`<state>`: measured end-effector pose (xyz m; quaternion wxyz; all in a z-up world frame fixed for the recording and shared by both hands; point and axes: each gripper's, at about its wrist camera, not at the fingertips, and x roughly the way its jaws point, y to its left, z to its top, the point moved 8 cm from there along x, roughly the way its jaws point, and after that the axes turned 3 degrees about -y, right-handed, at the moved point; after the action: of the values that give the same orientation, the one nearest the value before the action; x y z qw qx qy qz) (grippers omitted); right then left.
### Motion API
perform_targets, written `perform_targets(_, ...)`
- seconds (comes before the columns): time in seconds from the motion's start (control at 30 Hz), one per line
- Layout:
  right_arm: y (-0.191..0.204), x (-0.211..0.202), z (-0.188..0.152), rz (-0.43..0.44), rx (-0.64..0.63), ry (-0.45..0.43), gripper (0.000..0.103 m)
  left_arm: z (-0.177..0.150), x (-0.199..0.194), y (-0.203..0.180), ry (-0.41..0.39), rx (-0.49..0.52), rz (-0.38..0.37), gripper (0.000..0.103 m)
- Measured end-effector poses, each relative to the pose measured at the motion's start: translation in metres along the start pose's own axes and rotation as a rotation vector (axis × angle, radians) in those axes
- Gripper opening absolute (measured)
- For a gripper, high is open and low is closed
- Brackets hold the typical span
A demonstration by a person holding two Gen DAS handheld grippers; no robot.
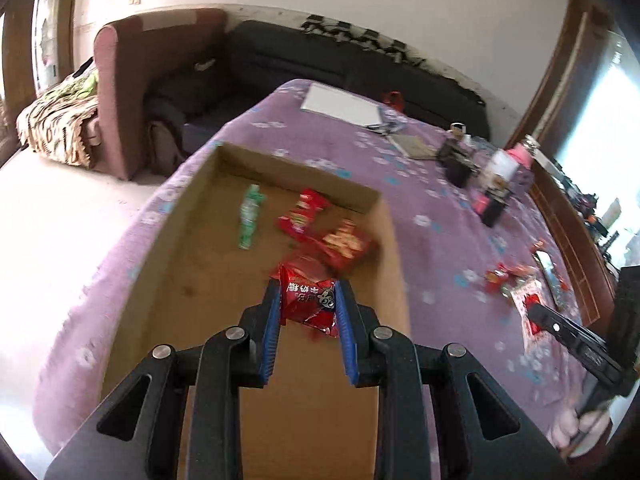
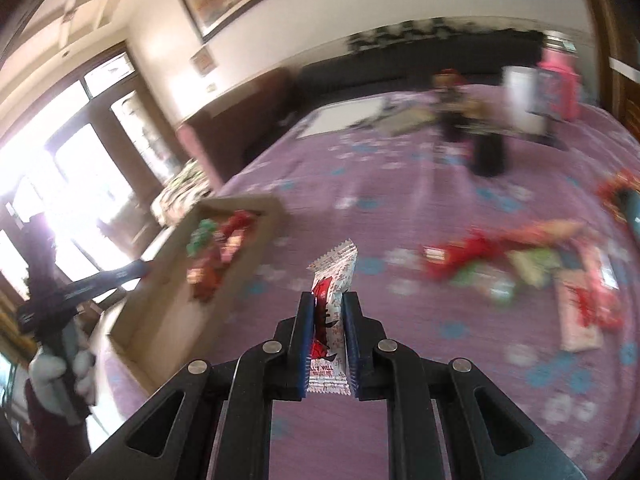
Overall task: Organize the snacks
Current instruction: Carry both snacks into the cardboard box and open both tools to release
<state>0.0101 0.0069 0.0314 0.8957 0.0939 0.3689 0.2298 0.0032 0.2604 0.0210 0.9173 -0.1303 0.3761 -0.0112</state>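
Observation:
My left gripper [image 1: 307,294] is shut on a red snack packet [image 1: 308,300] and holds it above the open cardboard box [image 1: 180,248]. Inside the box lie a green packet [image 1: 250,216] and two red packets [image 1: 304,212]. My right gripper [image 2: 329,300] is shut on a white and red snack packet [image 2: 332,280], held upright above the purple tablecloth [image 2: 380,208]. The box shows at the left of the right wrist view [image 2: 168,280]. Several loose snack packets [image 2: 500,264] lie on the cloth to the right.
A white pad [image 1: 340,104], dark boxes [image 1: 456,160] and a pink item [image 1: 520,156] stand at the far side of the table. A black sofa [image 1: 320,56] and a brown armchair [image 1: 132,80] are beyond it. The right gripper's body [image 1: 576,344] shows at the right edge.

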Motion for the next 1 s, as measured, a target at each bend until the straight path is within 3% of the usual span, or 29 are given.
perform_targets(0.27,0.102,0.066,-0.001,0.134,-0.104,0.122,0.014,0.012,0.040,0.033,0.068,-0.012,0.064,0.024)
perform_targets(0.47,0.148,0.119,-0.017,0.200,-0.125,0.232,0.014,0.022,0.068,0.050,0.105,-0.039,0.089,0.024)
perform_targets(0.73,0.171,0.161,-0.035,0.212,-0.144,0.317,0.016,0.030,0.084,0.068,0.112,-0.079,0.112,0.026)
perform_targets(0.87,0.175,0.165,-0.036,0.195,-0.168,0.305,0.019,0.030,0.083,0.073,0.120,-0.117,0.081,0.042)
perform_targets(1.0,0.177,0.159,-0.033,0.190,-0.184,0.276,0.023,0.036,0.070,0.074,0.088,-0.146,0.055,0.043)
